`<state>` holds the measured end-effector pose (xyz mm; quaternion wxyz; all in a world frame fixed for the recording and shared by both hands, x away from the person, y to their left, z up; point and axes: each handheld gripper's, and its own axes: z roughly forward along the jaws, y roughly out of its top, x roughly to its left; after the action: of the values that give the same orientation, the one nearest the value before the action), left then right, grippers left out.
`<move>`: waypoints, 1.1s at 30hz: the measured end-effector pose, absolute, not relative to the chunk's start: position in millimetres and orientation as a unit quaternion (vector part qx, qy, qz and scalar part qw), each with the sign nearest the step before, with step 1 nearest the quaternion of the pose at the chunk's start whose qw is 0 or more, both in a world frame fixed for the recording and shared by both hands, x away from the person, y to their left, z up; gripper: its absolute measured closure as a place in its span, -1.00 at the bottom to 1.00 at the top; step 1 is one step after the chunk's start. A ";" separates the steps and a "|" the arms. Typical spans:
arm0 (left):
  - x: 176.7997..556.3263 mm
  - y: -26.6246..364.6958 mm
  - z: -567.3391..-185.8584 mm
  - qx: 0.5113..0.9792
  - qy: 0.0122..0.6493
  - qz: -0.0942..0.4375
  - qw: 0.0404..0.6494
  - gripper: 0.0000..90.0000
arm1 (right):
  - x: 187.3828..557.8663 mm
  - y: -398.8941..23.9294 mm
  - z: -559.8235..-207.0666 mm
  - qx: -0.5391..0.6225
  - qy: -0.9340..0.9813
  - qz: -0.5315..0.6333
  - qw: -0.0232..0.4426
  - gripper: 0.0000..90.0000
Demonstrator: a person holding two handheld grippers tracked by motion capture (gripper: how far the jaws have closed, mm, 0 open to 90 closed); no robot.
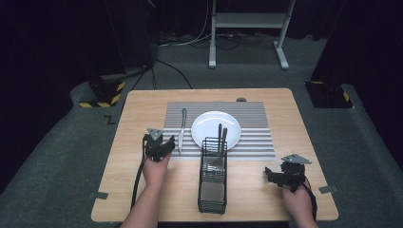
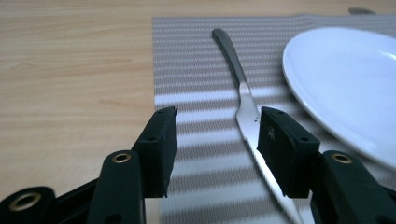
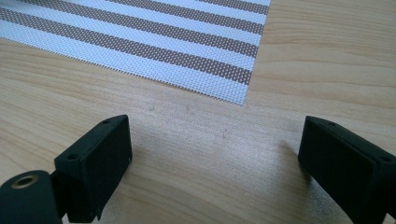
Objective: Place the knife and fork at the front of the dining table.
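A silver table knife [image 1: 181,130] lies flat on the striped grey-and-white placemat [image 1: 256,137], left of centre in the high view, its rounded handle end toward the top of the frame and its blade toward the bottom. In the left gripper view the knife [image 2: 247,112] runs from the upper middle down to the lower right, with fine serration along the blade's edge. Just to its right a round white plate [image 1: 216,129] sits on the placemat, apart from the knife. A black wire cutlery basket [image 1: 212,183] stands at lower centre, partly on the placemat's near edge, partly on the wooden worktop [image 1: 138,109]. Two dark-handled utensils [image 1: 221,142] lean in it, rising over the plate.
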<state>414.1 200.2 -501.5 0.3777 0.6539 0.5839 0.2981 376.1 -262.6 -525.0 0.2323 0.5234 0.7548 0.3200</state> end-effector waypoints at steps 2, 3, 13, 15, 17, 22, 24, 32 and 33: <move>404.0 202.8 -504.5 0.657 0.582 0.299 0.375 0.00 | 376.3 -262.7 -525.0 0.523 0.755 0.320 0.232 -0.79; 399.2 204.7 -505.8 0.659 0.583 0.298 0.371 -0.01 | 376.5 -262.6 -525.0 0.523 0.755 0.320 0.232 -0.79; 351.6 226.3 -512.9 0.687 0.574 0.295 0.335 -0.19 | 376.4 -262.1 -525.1 0.521 0.756 0.321 0.232 -0.79; 343.8 230.3 -514.4 0.692 0.573 0.290 0.328 -0.22 | 376.5 -262.2 -525.1 0.520 0.756 0.321 0.232 -0.79; 336.6 232.9 -516.0 0.695 0.573 0.288 0.325 -0.26 | 376.4 -262.2 -525.1 0.521 0.756 0.321 0.232 -0.79; 323.0 236.2 -524.1 0.697 0.563 0.305 0.324 -0.34 | 375.4 -261.8 -525.0 0.520 0.757 0.322 0.232 -0.78; 322.0 235.7 -527.1 0.703 0.560 0.302 0.316 -0.36 | 373.7 -260.9 -524.8 0.519 0.756 0.322 0.234 -0.73; 322.8 234.9 -528.9 0.719 0.562 0.262 0.313 -0.56 | 355.0 -247.5 -513.7 0.473 0.755 0.366 0.269 -0.70; 323.1 235.1 -528.7 0.722 0.561 0.259 0.311 -0.62 | 352.3 -244.3 -509.9 0.461 0.754 0.377 0.275 -0.70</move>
<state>323.1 235.1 -528.7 0.3108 0.7220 0.5613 0.2591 352.3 -244.3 -509.9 0.2752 0.4615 0.7544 0.3770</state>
